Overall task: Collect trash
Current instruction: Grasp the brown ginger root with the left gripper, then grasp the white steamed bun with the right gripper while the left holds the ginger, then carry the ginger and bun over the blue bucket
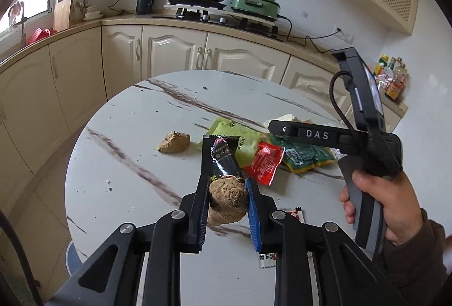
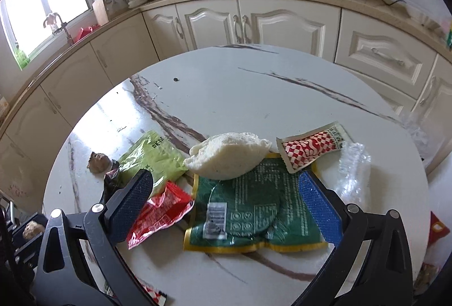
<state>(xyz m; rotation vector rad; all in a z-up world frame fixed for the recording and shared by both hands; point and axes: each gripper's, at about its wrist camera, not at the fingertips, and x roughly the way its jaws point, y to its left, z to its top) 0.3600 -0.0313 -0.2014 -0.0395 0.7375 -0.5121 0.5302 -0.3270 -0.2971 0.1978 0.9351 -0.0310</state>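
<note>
Left wrist: left hand-held gripper (image 1: 228, 197) clamps brown lump (image 1: 227, 198).

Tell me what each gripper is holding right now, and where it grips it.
The left gripper clamps a crumpled brown paper ball across its sides. The right gripper is open over the green packet, holding nothing.

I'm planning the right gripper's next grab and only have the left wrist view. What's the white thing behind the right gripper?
Observer: A white bun-like piece, resting on the far edge of the green packet.
Operator: Is the right gripper open?
Observer: Yes, the right gripper is wide open above that packet.
Operator: Anything further right?
Observer: A red-and-white checkered sachet lies at the packet's far right corner.
</note>
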